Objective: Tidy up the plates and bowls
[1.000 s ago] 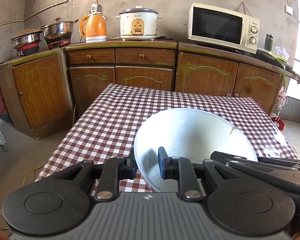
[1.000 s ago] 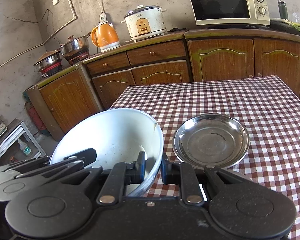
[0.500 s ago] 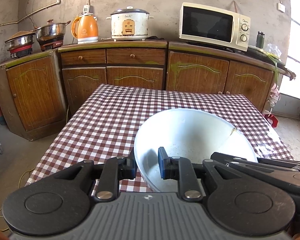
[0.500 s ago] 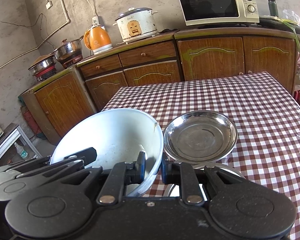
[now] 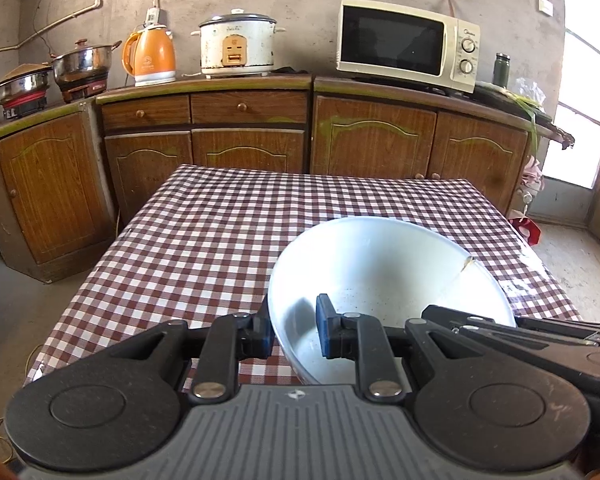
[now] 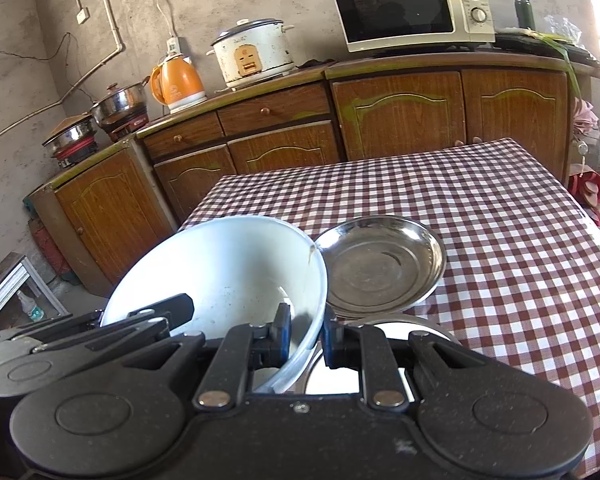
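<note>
Checked red-and-white cloth covers the desk (image 5: 228,240) in a rough-walled kitchen. A white bowl (image 5: 380,276) is held above the near part of the desk, tilted so its inside faces the cameras. Both tongs grip its rim from opposite sides. The left tongs (image 5: 292,332) are nearly closed, with one blue pad inside the bowl and the other outside, pinching the bowl's left wall. The right tongs (image 6: 306,334) are likewise almost closed on the bowl's right wall, one pad inside, one outside. A thin brownish crack or stain runs down from the rim on the bowl's far right side.

In the right wrist view, a steel plate (image 6: 380,268) sits just right of the bowl, its left edge hidden behind the bowl's rim. Another steel dish (image 6: 384,326) lies nearer, mostly hidden under the tongs; whether the plate rests on it cannot be told.

Beyond the desk, brown wooden cabinets (image 5: 372,140) line the far wall. On top of them, from left to right, stand two steel pots (image 5: 84,64) on burners, an orange kettle (image 5: 150,56), a white rice cooker (image 5: 236,44), a cream microwave (image 5: 408,44) and a dark flask (image 5: 501,69). A bright window (image 5: 588,80) is at far right.
</note>
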`<state>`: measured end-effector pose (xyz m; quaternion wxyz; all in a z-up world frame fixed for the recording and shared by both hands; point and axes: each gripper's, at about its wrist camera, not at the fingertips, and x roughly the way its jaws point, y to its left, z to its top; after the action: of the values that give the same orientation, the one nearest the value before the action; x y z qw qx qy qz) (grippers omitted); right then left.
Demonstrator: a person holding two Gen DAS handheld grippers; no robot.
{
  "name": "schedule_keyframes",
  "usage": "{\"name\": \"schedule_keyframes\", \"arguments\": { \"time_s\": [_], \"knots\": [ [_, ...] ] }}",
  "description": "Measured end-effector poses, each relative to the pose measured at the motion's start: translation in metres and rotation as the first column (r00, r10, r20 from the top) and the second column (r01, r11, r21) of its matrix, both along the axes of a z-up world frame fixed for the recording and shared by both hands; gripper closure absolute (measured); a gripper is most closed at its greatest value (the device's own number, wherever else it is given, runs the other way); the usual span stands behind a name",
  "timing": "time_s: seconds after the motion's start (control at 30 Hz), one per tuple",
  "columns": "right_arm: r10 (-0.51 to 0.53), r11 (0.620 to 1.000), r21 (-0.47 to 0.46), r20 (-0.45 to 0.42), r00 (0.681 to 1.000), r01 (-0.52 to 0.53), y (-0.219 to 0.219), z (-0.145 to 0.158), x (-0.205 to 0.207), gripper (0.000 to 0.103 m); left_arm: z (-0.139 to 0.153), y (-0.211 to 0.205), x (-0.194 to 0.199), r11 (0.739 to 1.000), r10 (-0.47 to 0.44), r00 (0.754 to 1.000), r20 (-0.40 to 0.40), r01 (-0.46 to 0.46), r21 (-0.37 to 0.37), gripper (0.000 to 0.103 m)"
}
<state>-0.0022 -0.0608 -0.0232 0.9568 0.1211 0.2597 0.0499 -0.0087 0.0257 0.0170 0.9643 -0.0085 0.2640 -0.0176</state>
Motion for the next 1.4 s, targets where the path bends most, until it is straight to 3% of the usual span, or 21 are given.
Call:
{"name": "schedule_keyframes", "arguments": {
  "time_s": [1.4],
  "knots": [
    [-0.179,0.984,0.015,-0.065,0.982,0.180,-0.066,-0.027,-0.024,0.082,-0.031,-0.058,0.013,0.984,-0.178,0.981,-0.074,0.177,-0.013,0.082]
  ]
}}
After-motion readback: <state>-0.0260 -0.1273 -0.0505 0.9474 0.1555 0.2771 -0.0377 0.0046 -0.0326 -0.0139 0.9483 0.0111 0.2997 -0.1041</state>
